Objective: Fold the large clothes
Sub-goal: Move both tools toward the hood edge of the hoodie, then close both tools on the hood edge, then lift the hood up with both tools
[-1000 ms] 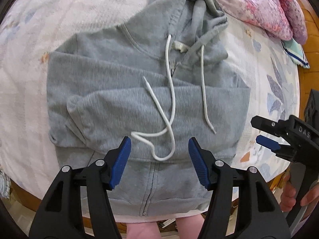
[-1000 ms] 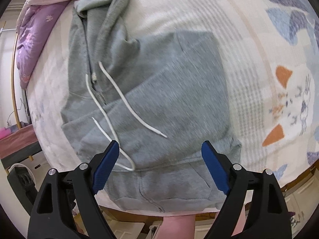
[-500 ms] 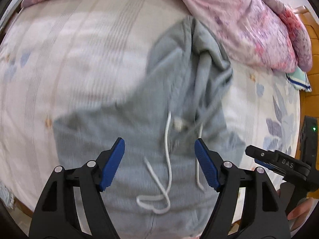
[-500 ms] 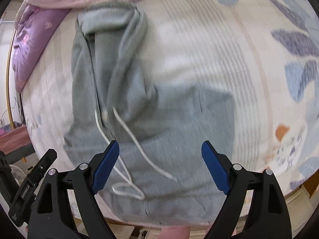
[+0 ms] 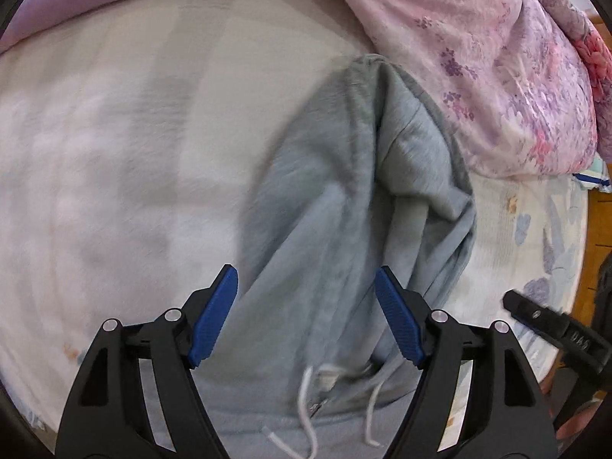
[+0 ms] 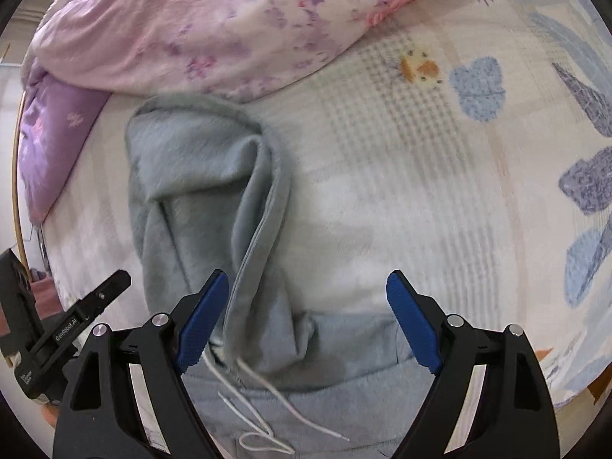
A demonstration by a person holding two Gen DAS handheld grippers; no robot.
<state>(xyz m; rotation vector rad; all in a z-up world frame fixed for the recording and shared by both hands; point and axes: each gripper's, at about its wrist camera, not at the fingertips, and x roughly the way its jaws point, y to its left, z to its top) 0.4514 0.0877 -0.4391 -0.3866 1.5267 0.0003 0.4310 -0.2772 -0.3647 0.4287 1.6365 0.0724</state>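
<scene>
A grey zip hoodie (image 5: 344, 229) lies on the bed, its hood (image 5: 413, 145) stretched toward the pink quilt; white drawstrings (image 5: 310, 405) trail near the collar. My left gripper (image 5: 306, 317) is open and empty, hovering over the hood's base. In the right wrist view the hoodie (image 6: 199, 199) sits left of centre with its drawstrings (image 6: 260, 420) at the bottom. My right gripper (image 6: 308, 321) is open and empty above the hood's right edge and the shoulder. Each gripper shows in the other's view: the right one (image 5: 550, 325), the left one (image 6: 72, 325).
A pink floral quilt (image 5: 478, 57) lies bunched beyond the hood, also in the right wrist view (image 6: 199, 23). A purple quilt (image 6: 49, 130) lies at the far left. The bed sheet (image 6: 440, 176) has blue leaf and orange prints. A wooden frame (image 5: 596, 237) edges the right side.
Both grippers have moved forward from the hoodie's folded body up to the hood. The hem and folded sleeves have dropped out of view. Both stay open.
</scene>
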